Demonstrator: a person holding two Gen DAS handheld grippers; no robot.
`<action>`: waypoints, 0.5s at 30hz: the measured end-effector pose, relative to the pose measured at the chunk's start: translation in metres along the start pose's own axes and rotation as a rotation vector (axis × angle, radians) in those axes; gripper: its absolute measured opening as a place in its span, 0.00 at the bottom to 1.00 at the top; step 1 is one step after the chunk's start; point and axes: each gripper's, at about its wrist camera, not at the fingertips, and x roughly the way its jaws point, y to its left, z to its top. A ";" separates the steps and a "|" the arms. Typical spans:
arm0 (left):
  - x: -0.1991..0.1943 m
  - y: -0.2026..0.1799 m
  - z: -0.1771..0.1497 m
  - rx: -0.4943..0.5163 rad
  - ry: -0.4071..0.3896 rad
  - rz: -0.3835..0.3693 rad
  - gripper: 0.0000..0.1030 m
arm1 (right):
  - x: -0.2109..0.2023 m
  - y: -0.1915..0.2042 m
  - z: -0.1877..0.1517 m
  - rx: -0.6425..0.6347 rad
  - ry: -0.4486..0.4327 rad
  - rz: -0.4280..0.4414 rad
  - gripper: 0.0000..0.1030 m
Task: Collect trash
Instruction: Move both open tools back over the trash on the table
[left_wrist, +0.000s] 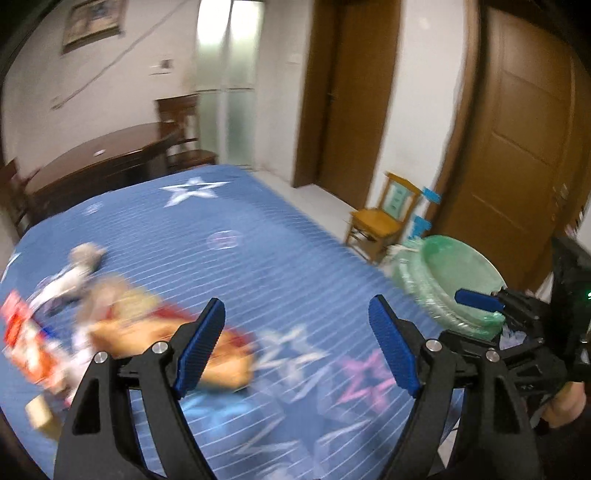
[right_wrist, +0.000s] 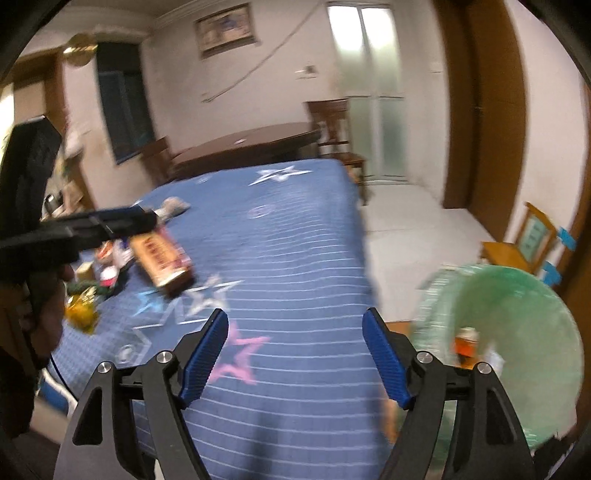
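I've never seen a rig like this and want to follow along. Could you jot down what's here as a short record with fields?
surface: blue star-patterned cloth
trash: blurred pile of wrappers and boxes on the cloth
bin: bin lined with a green bag beside the cloth, some items already inside
left gripper: open, empty
right gripper: open, empty
background: dark wooden table, yellow chair

Motion blur smears the trash pile (left_wrist: 55, 332) beyond telling pieces apart.
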 end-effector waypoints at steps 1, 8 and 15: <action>-0.013 0.018 -0.004 -0.014 -0.010 0.028 0.75 | 0.005 0.012 0.000 -0.011 0.005 0.014 0.74; -0.081 0.152 -0.044 -0.125 -0.025 0.154 0.75 | 0.030 0.088 0.009 -0.076 0.031 0.120 0.74; -0.091 0.245 -0.095 -0.192 0.071 0.163 0.74 | 0.045 0.124 0.015 -0.099 0.062 0.208 0.74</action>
